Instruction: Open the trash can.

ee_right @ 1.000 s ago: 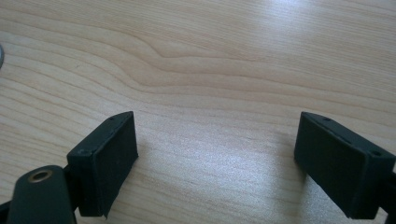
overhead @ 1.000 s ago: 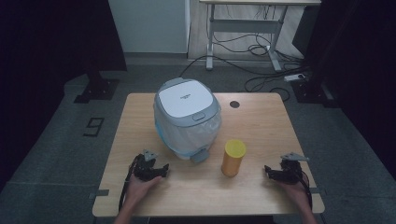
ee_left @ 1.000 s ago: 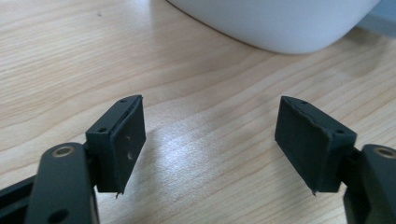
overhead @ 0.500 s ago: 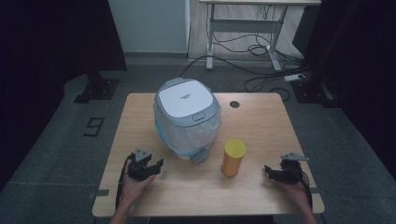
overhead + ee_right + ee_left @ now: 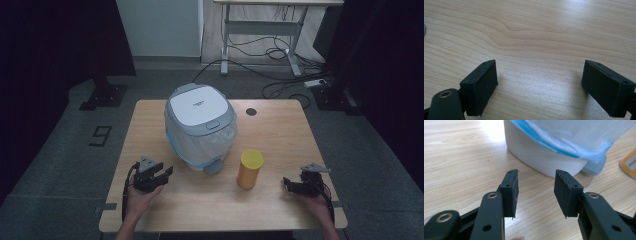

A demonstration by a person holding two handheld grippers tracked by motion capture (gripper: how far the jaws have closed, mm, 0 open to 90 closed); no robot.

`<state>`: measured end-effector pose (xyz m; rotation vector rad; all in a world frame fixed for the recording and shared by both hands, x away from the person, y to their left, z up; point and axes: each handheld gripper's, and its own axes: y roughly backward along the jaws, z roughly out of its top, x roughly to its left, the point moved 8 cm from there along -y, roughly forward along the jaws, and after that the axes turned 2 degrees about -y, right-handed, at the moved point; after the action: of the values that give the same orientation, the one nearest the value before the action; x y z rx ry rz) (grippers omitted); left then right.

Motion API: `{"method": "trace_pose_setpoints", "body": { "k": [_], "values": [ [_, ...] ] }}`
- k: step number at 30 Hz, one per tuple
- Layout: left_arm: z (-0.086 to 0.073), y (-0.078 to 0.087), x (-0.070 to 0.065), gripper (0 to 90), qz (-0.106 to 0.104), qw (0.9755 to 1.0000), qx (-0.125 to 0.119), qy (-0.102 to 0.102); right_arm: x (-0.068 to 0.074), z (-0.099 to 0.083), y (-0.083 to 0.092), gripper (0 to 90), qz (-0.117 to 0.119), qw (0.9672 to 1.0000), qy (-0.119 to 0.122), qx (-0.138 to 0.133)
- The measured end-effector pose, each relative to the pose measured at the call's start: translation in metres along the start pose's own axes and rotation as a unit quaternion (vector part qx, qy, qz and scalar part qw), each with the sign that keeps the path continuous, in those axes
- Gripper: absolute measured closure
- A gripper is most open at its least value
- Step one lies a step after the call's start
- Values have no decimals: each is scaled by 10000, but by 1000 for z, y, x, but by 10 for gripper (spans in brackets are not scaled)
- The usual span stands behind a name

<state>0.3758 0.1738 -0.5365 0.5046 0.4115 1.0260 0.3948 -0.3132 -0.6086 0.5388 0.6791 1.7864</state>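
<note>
A white bin [image 5: 200, 125] with a grey-rimmed lid and a pale blue bag liner stands mid-table. To its right stands a yellow cylinder [image 5: 249, 168] with its lid on. My left gripper [image 5: 165, 172] hovers near the front left, pointing at the bin's base [image 5: 544, 162]. Its jaws have just been closing, stand apart, and hold nothing. My right gripper [image 5: 286, 182] rests at the front right, open, with bare wood between its fingers [image 5: 480, 85]. The left gripper's own midpoint [image 5: 536, 192] lies over bare table, a short way off the bin.
The wooden table [image 5: 280, 135] has a dark round hole [image 5: 251, 111] at the back right. A grey pedal [image 5: 214, 167] sticks out at the bin's foot. Behind the table a desk frame [image 5: 260, 35] and cables lie on the floor.
My left gripper rose a little and its jaws narrowed. The right gripper, bin and cylinder kept still.
</note>
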Motion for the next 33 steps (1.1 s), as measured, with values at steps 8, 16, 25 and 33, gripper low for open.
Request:
{"method": "trace_pose_setpoints", "body": {
  "k": [8,16,25,33],
  "values": [
    [9,7,-7,597,-179,9998,-42,10,0,0,0,128,0,10000,3,-1],
    [22,20,-16,641,-370,9992,-158,-66,0,0,0,128,0,10000,4,-1],
    [38,31,-20,659,-568,9980,-285,-24,0,0,0,128,0,10000,3,-1],
    [57,41,-26,683,-755,9960,-466,-42,0,0,0,128,0,10000,4,-1]
  ]
}}
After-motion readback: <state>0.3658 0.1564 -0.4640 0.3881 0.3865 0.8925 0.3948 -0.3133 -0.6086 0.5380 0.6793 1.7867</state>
